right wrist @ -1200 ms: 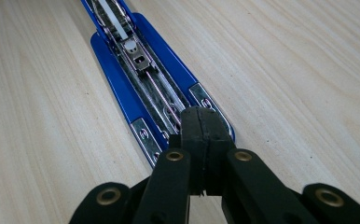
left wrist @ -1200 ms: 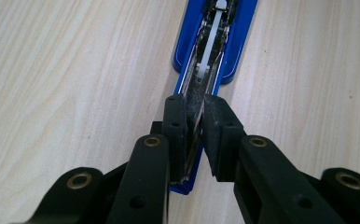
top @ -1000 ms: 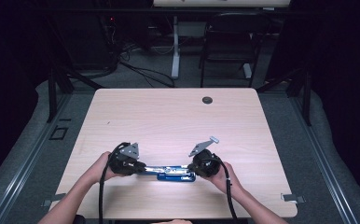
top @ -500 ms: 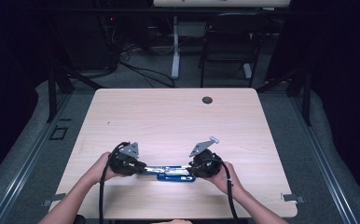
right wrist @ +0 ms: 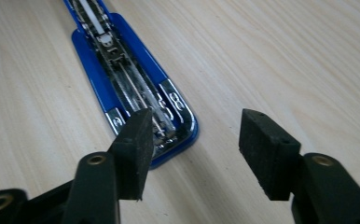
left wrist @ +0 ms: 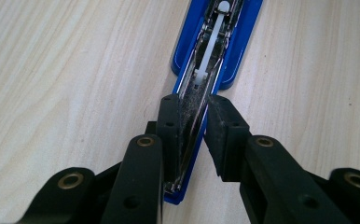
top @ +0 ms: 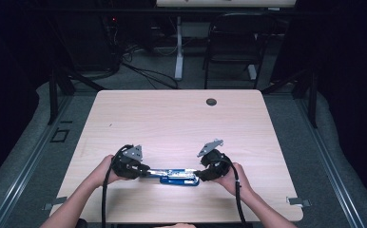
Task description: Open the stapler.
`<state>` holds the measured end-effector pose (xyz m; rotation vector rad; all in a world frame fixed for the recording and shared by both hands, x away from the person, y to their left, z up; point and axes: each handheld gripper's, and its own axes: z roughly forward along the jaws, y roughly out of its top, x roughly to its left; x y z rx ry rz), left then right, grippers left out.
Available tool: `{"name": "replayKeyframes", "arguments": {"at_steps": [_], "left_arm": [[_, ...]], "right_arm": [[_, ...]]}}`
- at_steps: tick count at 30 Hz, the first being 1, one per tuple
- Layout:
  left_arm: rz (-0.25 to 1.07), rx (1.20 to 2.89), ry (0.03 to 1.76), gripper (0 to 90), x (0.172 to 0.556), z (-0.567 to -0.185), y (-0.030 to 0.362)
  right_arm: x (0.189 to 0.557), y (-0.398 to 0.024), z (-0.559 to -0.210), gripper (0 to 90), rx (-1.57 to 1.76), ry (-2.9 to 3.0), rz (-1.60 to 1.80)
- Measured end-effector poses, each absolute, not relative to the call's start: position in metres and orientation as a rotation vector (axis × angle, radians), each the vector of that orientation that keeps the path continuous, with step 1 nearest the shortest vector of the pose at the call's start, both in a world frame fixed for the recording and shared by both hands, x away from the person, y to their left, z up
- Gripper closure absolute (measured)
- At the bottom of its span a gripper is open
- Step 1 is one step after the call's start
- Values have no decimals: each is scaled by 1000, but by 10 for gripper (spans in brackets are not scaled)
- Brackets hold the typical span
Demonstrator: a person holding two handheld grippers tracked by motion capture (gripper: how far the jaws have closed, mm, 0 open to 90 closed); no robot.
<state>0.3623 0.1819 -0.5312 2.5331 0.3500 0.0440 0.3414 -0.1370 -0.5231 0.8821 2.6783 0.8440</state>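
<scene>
A blue stapler (top: 177, 175) lies folded open flat near the table's front edge, its metal staple rail facing up. My left gripper (top: 148, 172) is at its left end. In the left gripper view the left gripper (left wrist: 192, 121) is shut on the stapler's (left wrist: 215, 42) metal rail, one pad on each side. My right gripper (top: 198, 175) is at the stapler's right end. In the right gripper view its jaws have just been opening, and the right gripper (right wrist: 194, 140) stands open over bare wood. The stapler's (right wrist: 122, 70) rounded blue end lies by one fingertip (right wrist: 134, 140).
The light wooden table (top: 172, 118) has a dark cable hole (top: 211, 101) near its far edge. A black chair (top: 234, 38) and cables stand on the floor beyond. Both forearms come in over the front edge.
The right hand has shifted very slightly at the stapler's right end. The left hand and the stapler have stayed where they were.
</scene>
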Motion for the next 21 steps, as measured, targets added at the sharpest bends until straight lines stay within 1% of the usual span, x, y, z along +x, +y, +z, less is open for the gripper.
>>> {"name": "replayKeyframes", "arguments": {"at_steps": [1, 5, 6, 10, 12, 14, 17, 19, 21], "left_arm": [[37, 2526, 351, 749, 363, -532, 182], [25, 2531, 343, 741, 363, -533, 182], [32, 2529, 345, 741, 363, -533, 181], [46, 2549, 331, 737, 363, -534, 181], [76, 2549, 329, 737, 362, -533, 180], [75, 2538, 333, 743, 362, -531, 180], [71, 2536, 333, 751, 362, -532, 180], [67, 2543, 341, 753, 363, -533, 181], [53, 2542, 338, 753, 364, -533, 181]], "right_arm": [[343, -140, -522, 376, 890, 2667, 833], [345, -148, -519, 289, 907, 2647, 816], [345, -148, -519, 289, 907, 2647, 816], [348, -159, -516, 214, 897, 2624, 761], [349, -165, -515, 180, 921, 2628, 760], [350, -171, -513, 142, 932, 2626, 734], [351, -178, -512, 131, 956, 2632, 716], [353, -189, -509, 85, 994, 2611, 722], [353, -192, -509, 71, 1014, 2602, 728]]}}
